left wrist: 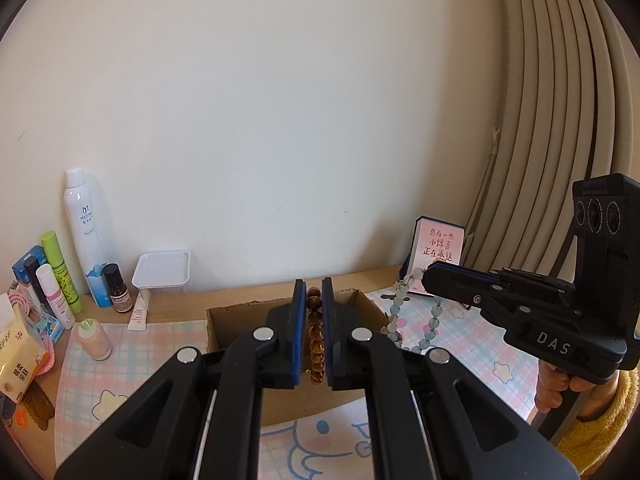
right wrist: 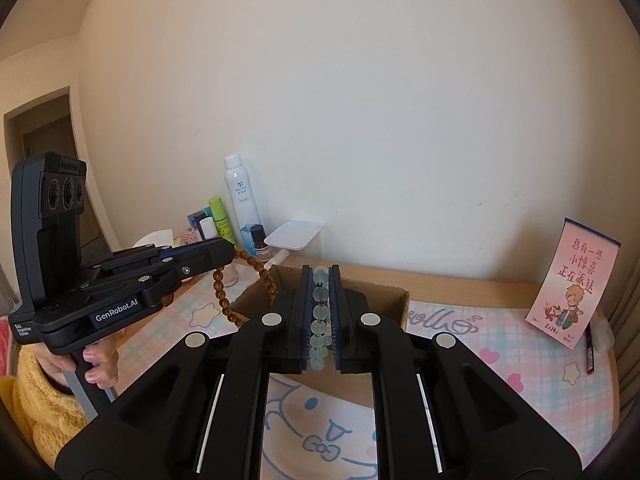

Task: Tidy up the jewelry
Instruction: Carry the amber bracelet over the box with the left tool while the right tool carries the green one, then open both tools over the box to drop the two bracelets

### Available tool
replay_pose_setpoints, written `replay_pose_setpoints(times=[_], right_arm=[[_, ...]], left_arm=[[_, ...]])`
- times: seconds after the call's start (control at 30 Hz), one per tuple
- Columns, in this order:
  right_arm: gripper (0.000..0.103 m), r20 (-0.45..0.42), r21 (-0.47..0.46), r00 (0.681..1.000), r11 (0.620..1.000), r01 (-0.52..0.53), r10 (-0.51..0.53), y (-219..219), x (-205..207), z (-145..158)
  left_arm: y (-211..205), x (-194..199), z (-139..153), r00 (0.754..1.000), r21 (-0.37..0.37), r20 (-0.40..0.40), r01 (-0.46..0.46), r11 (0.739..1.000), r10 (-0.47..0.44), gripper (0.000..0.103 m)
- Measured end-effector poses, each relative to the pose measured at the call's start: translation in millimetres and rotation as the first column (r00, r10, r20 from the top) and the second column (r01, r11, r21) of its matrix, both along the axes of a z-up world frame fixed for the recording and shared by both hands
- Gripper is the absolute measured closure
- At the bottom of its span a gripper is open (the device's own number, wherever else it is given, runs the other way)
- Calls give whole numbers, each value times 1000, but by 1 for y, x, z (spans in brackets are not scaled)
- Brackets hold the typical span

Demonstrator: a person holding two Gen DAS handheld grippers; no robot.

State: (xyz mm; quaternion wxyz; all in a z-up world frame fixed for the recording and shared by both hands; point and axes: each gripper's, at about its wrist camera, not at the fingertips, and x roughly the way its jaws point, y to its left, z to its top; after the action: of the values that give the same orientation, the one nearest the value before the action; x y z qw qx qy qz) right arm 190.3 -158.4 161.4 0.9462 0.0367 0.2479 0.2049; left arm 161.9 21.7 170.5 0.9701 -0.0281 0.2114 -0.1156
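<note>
Left claw (left wrist: pixel 311 328): clamped tight on the amber bead bracelet (left wrist: pixel 315 336), lifted above the cardboard box (left wrist: pixel 224 320).
Right claw (right wrist: pixel 321 312): pinched on the pale blue-green bead bracelet (right wrist: pixel 320 320), over the same box.
Handling: both strands looked light, limp, swinging; smooth, slippery beads, likely chippable.
Hold: across several beads, not one.

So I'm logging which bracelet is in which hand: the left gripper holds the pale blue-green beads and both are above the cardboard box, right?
Not quite. The left gripper holds the amber bead bracelet, per the left wrist view; both are above the cardboard box.
</note>
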Motion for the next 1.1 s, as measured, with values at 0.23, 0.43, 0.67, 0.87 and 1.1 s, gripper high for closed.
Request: replay_pose_setpoints(times=[0.23,0.43,0.67,0.87,1.1], right_arm=[[95,5,-75,998,995,59,-59,9,20,-5],[96,-45,-99,995,992,84,-89,10,43,-21],[96,-131,-130,987,989,76,-93,11,66,-42],[95,-226,-94,972,995,35,-56,12,82,-57],[95,-296,-108,953,993,37,-68,13,93,-72]], left_arm=[[-1,21,-8,998,41,-25,-48,998,49,95],[1,41,-18,995,44,-64,-69,997,71,95],[5,68,-41,981,78,-172,-80,994,92,95],[15,81,-55,967,83,-231,-86,993,103,95],[16,87,-66,957,85,-271,-81,993,101,95]])
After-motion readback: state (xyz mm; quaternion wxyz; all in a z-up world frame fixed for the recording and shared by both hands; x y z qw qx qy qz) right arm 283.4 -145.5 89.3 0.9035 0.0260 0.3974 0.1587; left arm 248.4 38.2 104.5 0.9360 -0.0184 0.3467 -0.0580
